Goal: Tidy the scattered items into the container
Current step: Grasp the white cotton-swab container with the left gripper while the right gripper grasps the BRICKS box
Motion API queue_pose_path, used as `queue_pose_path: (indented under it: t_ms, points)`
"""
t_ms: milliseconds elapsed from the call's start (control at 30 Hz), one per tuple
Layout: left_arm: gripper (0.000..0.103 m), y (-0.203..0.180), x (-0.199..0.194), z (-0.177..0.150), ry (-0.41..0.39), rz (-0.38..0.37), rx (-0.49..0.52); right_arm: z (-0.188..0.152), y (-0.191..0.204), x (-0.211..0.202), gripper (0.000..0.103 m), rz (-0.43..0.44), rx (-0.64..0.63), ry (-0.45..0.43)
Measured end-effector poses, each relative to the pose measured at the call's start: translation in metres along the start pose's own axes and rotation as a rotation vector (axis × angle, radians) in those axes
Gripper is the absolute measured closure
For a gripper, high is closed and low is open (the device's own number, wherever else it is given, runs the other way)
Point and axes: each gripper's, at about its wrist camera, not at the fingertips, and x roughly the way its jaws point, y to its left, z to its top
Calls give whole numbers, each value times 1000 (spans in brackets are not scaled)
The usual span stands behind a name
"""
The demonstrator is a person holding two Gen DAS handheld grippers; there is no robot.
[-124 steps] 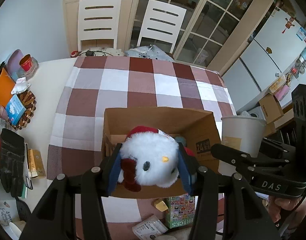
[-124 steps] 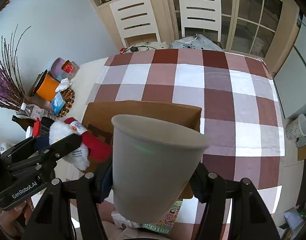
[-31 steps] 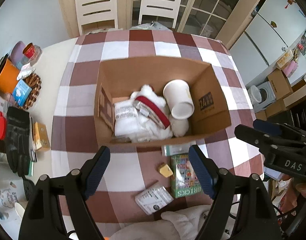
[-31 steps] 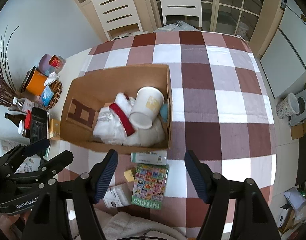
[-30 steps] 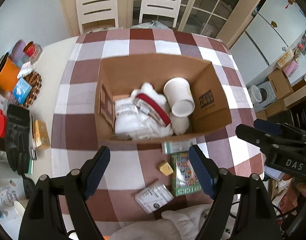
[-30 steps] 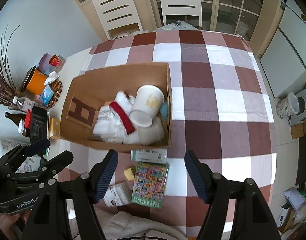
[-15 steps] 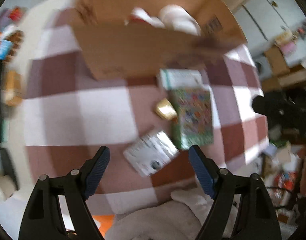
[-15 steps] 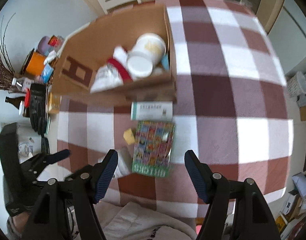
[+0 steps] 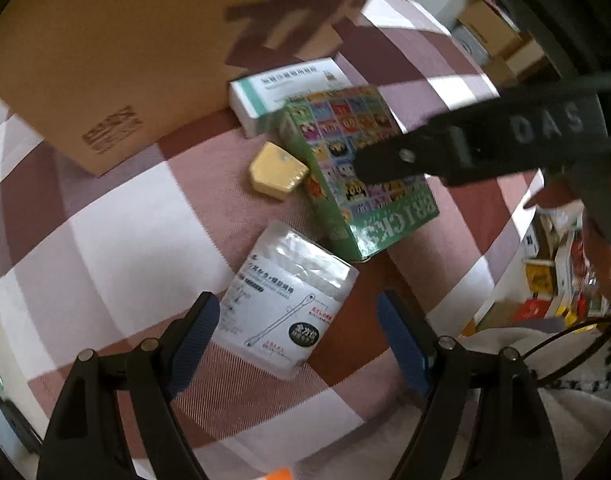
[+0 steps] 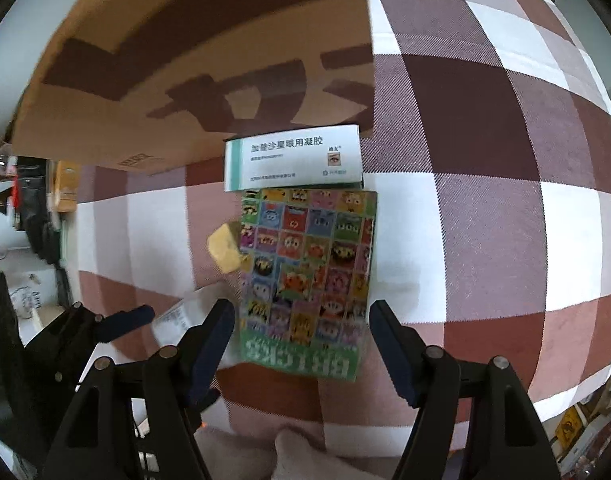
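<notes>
Left gripper [image 9: 297, 334] points steeply down at the checked tablecloth [image 9: 117, 232], jaws apart, the clear cotton-swab packet [image 9: 289, 300] lying flat between the blue pads [image 9: 195, 334] with no contact visible. Just beyond the packet: yellow block [image 9: 277, 171], green BRICKS box [image 9: 355, 168], white-and-teal carton [image 9: 285, 92] against the cardboard box wall [image 9: 117, 48]. Right gripper [image 9: 477, 146] reaches in from the right above the BRICKS box; its jaws can't be made out.

Tablecloth [image 10: 485, 128]: checked maroon, mauve and white. Cardboard box [image 10: 177, 60]: tan with dark brown print. Carton [image 10: 293, 158]: white, teal band at left. Bricks box [image 10: 305, 276]: green, multicoloured cartoon squares. Small block [image 9: 277, 172]: yellow. Packet [image 9: 285, 304]: clear-white, black label. Gripper pads [image 9: 197, 332]: blue.
</notes>
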Motion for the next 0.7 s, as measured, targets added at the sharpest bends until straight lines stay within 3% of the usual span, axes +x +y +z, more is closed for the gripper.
queue_pose_path:
  t_ms: [200,233,267,400,700]
  points:
    - [21,3,20,5,9,32,8,5,14,22,24,-60,50,39]
    - [21,5,22,5,8,20,-2,6,15,26,20,-46,89,63]
    - [21,7,23,5,8,10,-13,7,16,29,17,9,352,183]
    - [21,12,29,6,5,7,-37,9,20,49,16,-19,406,268]
    - [29,21,26,-1,-11,43,-87,-1,23,51,18,-14,534,289]
